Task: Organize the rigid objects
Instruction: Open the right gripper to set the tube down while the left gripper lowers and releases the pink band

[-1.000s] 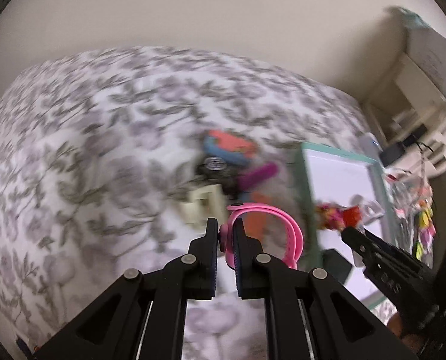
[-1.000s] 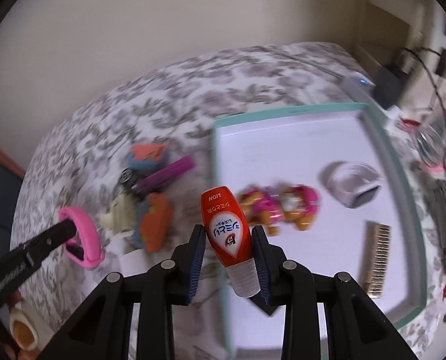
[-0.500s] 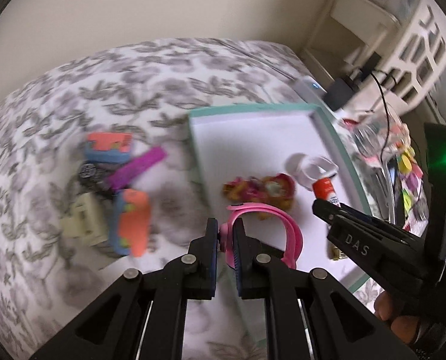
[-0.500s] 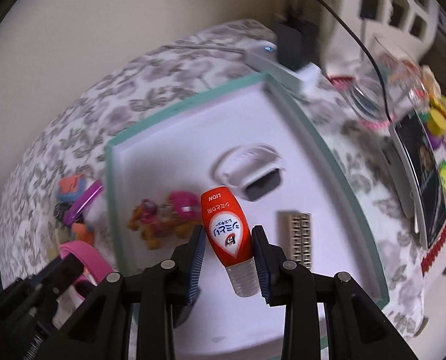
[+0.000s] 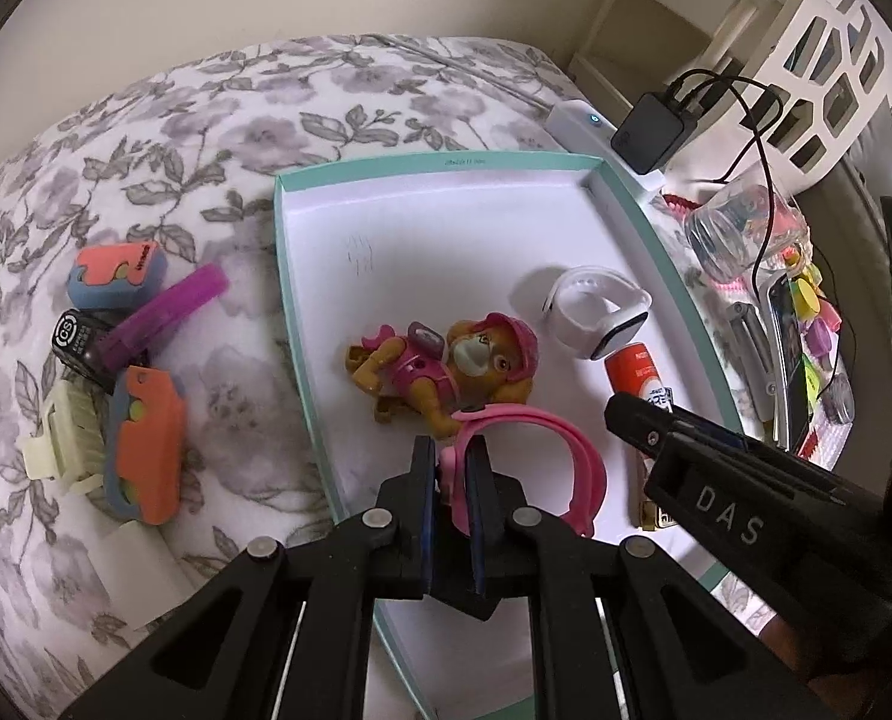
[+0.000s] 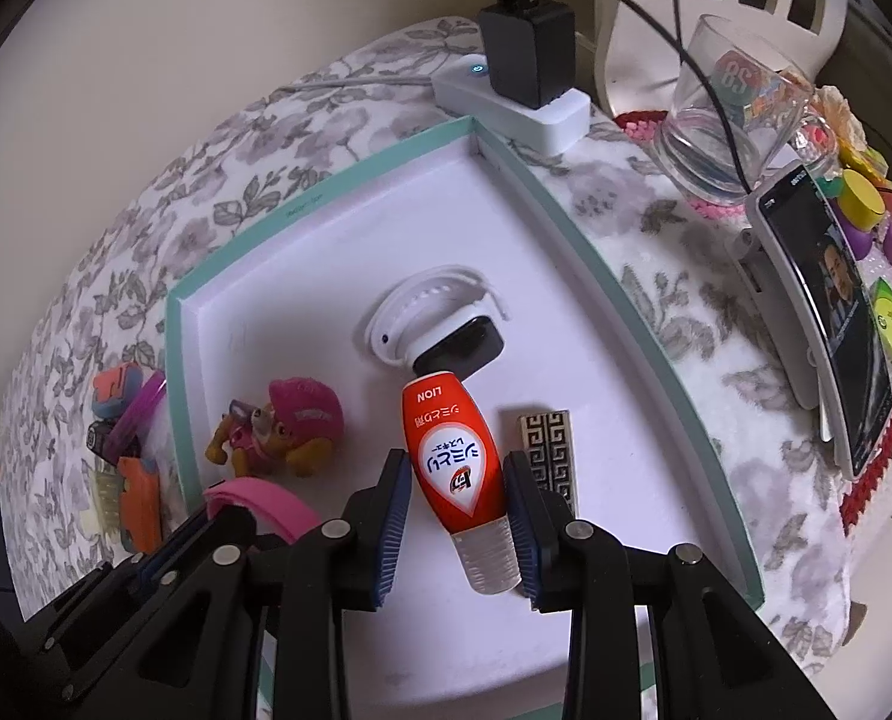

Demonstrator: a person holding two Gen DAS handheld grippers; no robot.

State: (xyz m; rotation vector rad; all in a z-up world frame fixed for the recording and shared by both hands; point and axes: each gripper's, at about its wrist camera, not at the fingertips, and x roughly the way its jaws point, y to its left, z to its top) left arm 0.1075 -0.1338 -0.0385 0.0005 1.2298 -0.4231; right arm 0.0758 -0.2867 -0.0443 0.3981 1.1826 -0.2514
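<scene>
My left gripper (image 5: 449,468) is shut on a pink wristband (image 5: 542,456), held over the near part of the white, teal-rimmed tray (image 5: 290,300). My right gripper (image 6: 457,504) is shut on an orange-red tube (image 6: 452,456) with a clear cap, above the tray (image 6: 554,204) floor beside a patterned bar (image 6: 549,456). In the tray lie a pink-capped toy pup (image 5: 446,366) and a white smartwatch (image 5: 596,312). The pup (image 6: 284,432), the watch (image 6: 434,324) and the wristband (image 6: 260,501) also show in the right wrist view.
Left of the tray on the floral cloth lie a purple stick (image 5: 164,312), orange-blue foam pieces (image 5: 146,450), a black cap (image 5: 77,336) and a cream clip (image 5: 65,444). A power strip with charger (image 6: 518,90), a glass (image 6: 728,120) and a phone (image 6: 836,312) crowd the right side.
Both grippers have swung right from over the cloth to above the tray, still carrying the wristband and the tube. The view has also rolled.
</scene>
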